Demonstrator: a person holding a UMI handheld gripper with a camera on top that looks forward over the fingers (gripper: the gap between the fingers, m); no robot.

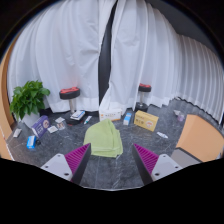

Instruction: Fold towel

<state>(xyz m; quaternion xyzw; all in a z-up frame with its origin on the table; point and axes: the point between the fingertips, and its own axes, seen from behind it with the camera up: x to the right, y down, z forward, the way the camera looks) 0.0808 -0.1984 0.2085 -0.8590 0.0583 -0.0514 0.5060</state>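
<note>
Hovering: gripper (113, 160) wide open, holding nothing. Green towel (104, 138) lies flat on the table (60, 140) just ahead, centred between the fingers, long axis running away from them.

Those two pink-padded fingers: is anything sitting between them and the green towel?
No. In the gripper view, the gripper is open and the green towel lies just ahead between its fingers, with only bare grey table before it.
</note>
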